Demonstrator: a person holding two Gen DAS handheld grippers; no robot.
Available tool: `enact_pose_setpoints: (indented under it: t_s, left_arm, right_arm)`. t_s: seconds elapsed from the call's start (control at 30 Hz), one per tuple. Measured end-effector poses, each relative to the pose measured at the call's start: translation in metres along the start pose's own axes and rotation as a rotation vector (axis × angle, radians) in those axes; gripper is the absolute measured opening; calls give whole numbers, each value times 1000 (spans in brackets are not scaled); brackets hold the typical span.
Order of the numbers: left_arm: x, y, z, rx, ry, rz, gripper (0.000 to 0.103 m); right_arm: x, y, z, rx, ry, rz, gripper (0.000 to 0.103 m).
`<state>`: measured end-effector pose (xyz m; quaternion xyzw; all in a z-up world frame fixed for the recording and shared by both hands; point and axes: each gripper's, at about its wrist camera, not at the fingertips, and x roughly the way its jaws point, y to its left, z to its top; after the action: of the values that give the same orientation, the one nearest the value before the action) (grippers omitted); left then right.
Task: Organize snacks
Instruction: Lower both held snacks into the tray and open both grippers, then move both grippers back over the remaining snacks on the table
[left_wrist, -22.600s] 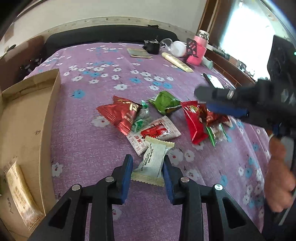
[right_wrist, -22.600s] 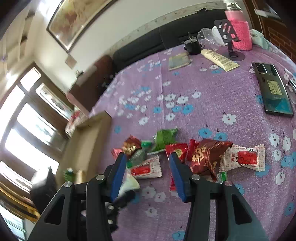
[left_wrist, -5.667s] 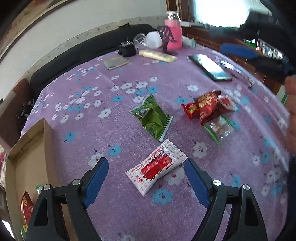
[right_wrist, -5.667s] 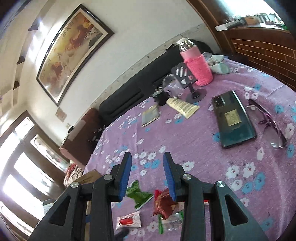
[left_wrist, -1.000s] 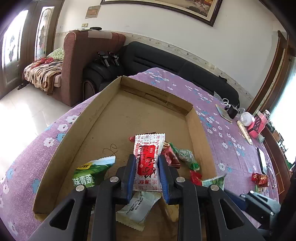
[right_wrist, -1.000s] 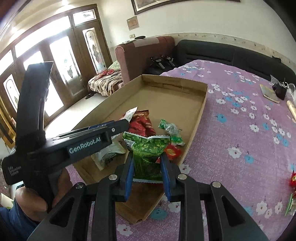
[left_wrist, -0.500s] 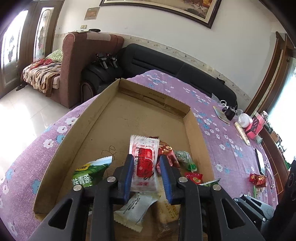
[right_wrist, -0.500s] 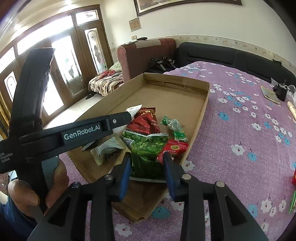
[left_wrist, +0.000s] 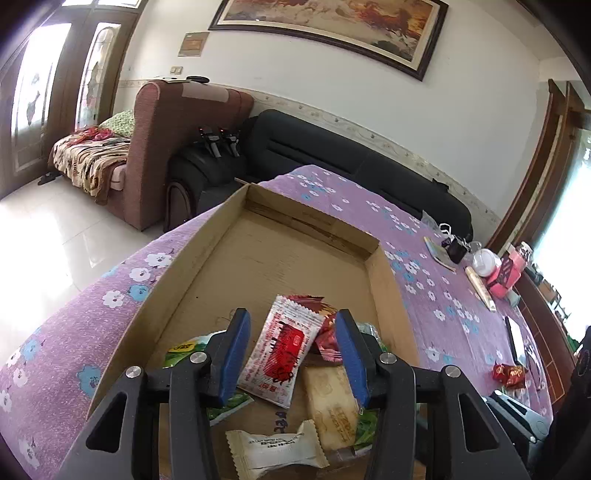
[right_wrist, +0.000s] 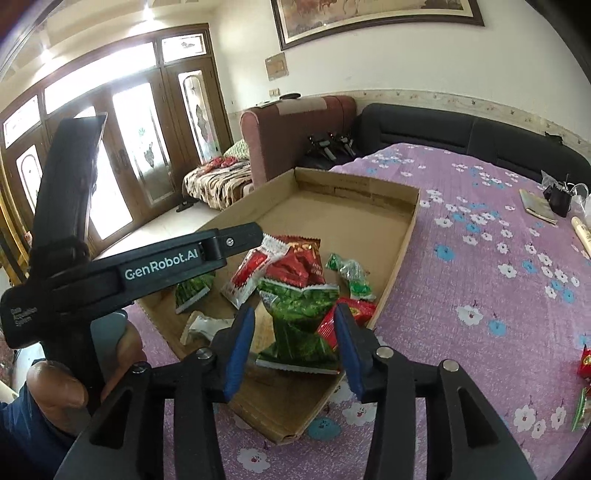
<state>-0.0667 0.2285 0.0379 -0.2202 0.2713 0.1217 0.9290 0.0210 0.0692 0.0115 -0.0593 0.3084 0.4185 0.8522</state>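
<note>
left gripper (left_wrist: 291, 349): jaws just opening, clear of red-and-white packet (left_wrist: 282, 349) | right gripper (right_wrist: 293, 345): just opening, green packet (right_wrist: 301, 321) loose between | both over cardboard tray (right_wrist: 400, 254)

Box far half (left_wrist: 295, 254): bare floor, free.
Near half: packet pile (right_wrist: 295, 273) blocks.
Box R wall (right_wrist: 399, 266): barrier w/ bench cloth (right_wrist: 480, 280).

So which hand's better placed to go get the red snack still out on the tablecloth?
Probably the right gripper: the red packet lies on its side. The left gripper hangs over the cardboard box, farther away. Both have just opened, releasing their packets.
</note>
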Motion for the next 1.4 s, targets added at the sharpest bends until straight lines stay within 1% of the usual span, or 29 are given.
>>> enact_pose_setpoints:
  t_s: [0.1, 0.13, 0.17, 0.2, 0.27, 0.3, 0.37, 0.4, 0.47, 0.53, 0.57, 0.63, 0.7, 0.83, 0.9, 0.97, 1.07, 1.1, 1.13, 1.23, 1.27, 1.33, 1.4]
  left_arm:
    - [1, 1, 0, -3, 1, 10, 51]
    - [2, 0, 1, -3, 4, 10, 51]
    - [2, 0, 1, -3, 5, 12, 51]
    - [2, 0, 1, -5, 3, 13, 51]
    - [0, 2, 1, -11, -5, 16, 51]
    - [0, 3, 1, -14, -8, 18, 51]
    - [-2, 4, 1, -18, -11, 17, 51]
    - [-2, 4, 1, -18, -12, 17, 51]
    - [-3, 4, 1, -14, -15, 20, 51]
    - [-5, 5, 1, -14, -23, 20, 51]
    - [-5, 6, 1, -15, -26, 21, 51]
    - [-7, 7, 1, -17, -29, 22, 51]
    - [-7, 6, 1, -13, -30, 23, 51]
    - [-8, 4, 1, -6, -37, 22, 51]
    - [-9, 4, 1, -6, -41, 21, 51]
    - [-10, 3, 1, -3, -43, 23, 51]
    - [-11, 1, 1, 6, -51, 23, 51]
    - [-11, -1, 1, 12, -48, 21, 54]
    - [-11, -2, 0, 19, -48, 19, 55]
    - [-16, -8, -2, 43, -69, 20, 56]
    - [-18, -11, -2, 56, -77, 24, 56]
    - [-23, -16, -5, 84, -82, 26, 56]
    - [-30, -21, -9, 100, -81, 6, 56]
  right_arm:
    - [-7, -10, 5, 44, -41, -17, 44]
    - [-9, -16, 7, 77, -53, -31, 48]
    - [-10, -21, 8, 100, -48, -32, 50]
    - [-9, -25, 10, 123, -35, -31, 50]
    - [-6, -31, 11, 148, -8, -70, 50]
    - [-5, -32, 11, 144, -2, -92, 50]
    - [0, -28, 9, 105, 28, -165, 50]
    - [3, -26, 7, 87, 37, -174, 50]
    - [10, -14, 3, 19, 62, -154, 50]
    - [10, -6, 1, -24, 54, -125, 50]
    - [6, -3, 2, -38, 36, -111, 50]
    - [-3, -7, 6, -27, -14, -122, 50]
    - [-12, -16, 12, 15, -43, -125, 50]
    - [-35, -48, 19, 181, -79, -126, 50]
    - [-47, -59, 17, 237, -110, -154, 50]
    - [-64, -73, 14, 285, -136, -212, 50]
    - [-81, -89, 9, 331, -118, -241, 51]
    - [-87, -95, 7, 351, -113, -243, 52]
    - [-97, -105, 3, 376, -105, -247, 53]
    - [-118, -130, -6, 438, -85, -240, 54]
    - [-127, -146, -12, 473, -65, -263, 58]
    - [-141, -173, -19, 528, -42, -303, 63]
    - [-149, -195, -25, 554, -25, -328, 63]
